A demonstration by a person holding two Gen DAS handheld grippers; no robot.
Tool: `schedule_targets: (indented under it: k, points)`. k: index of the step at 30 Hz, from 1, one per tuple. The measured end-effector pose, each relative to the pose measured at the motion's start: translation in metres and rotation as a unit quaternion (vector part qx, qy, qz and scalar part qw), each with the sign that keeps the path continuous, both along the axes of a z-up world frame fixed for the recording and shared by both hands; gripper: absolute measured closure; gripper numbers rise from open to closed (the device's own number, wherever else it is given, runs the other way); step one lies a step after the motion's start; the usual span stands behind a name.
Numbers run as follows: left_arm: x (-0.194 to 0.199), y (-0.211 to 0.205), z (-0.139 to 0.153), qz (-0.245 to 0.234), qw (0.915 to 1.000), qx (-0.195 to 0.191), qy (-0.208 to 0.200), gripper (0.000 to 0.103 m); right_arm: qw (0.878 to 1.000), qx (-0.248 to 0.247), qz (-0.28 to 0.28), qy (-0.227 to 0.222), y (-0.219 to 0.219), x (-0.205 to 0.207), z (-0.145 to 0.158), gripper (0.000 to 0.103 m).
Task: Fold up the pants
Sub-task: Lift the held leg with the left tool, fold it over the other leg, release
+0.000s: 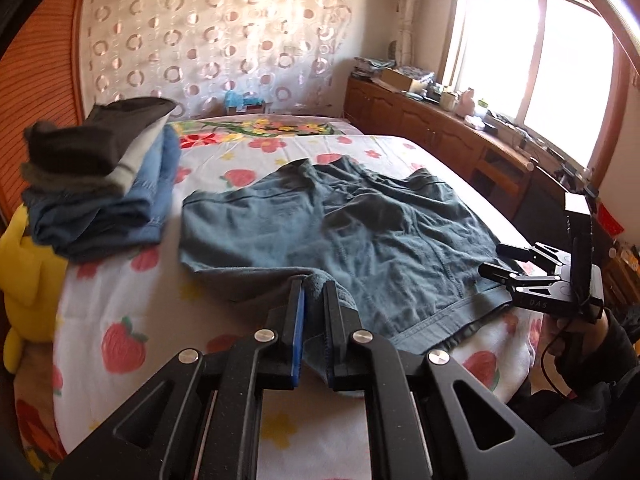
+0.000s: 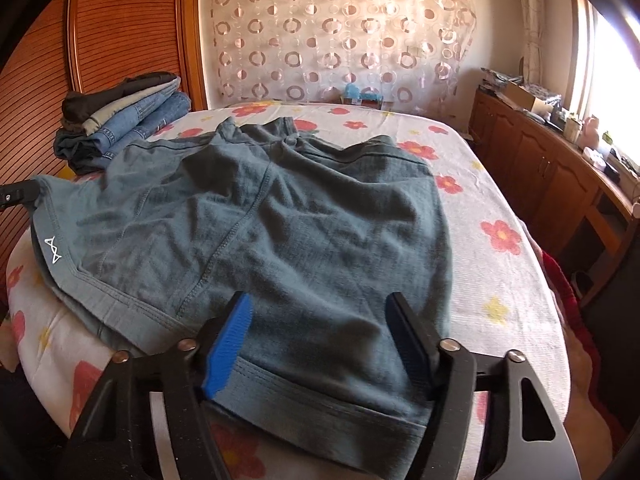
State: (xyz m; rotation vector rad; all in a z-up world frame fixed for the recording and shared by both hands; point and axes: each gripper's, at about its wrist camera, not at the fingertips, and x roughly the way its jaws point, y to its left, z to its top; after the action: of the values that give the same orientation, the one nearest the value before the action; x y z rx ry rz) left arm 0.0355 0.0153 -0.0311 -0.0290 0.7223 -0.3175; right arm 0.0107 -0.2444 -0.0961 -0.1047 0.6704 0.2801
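On the flowered bed (image 2: 500, 216), crumpled grey-blue pants (image 2: 280, 216) lie spread; left gripper (image 1: 314, 292) clamps their 9 o'clock corner, right gripper (image 2: 320, 320) straddles the 6 o'clock hem, jaws apart.

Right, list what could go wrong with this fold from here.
1. The left gripper is shut on only a small bunch of the pants hem; the cloth may slip out if pulled.
2. The right gripper straddles the other hem with its pads apparently not yet pressing; lifting the left side alone would likely skew the fold.
3. The stack of folded clothes sits close beside the pants, so a wide swing could topple it.
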Motion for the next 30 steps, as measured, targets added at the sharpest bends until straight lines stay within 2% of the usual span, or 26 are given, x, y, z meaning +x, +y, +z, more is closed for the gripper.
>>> schedule_targets:
  k: [6, 9, 22, 30]
  points:
    - [0.012, -0.022, 0.008, -0.024, 0.9997, 0.009, -0.005, 0.094, 1.000, 0.022, 0.000, 0.003, -0.005, -0.002, -0.001, 0.050]
    - [0.020, -0.040, 0.014, -0.045, 0.9988, 0.014, -0.010, 0.094, 1.000, 0.027, 0.000, 0.002, -0.006, -0.003, -0.001, 0.053]
    - [0.055, -0.117, 0.041, -0.122, 0.9921, 0.003, -0.027, 0.094, 0.998, 0.050, -0.018, -0.013, -0.032, -0.010, 0.008, 0.054]
    - [0.076, -0.154, 0.038, -0.153, 0.9879, 0.006, -0.021, 0.094, 0.998, 0.052, -0.030, -0.014, -0.040, -0.010, 0.004, 0.054]
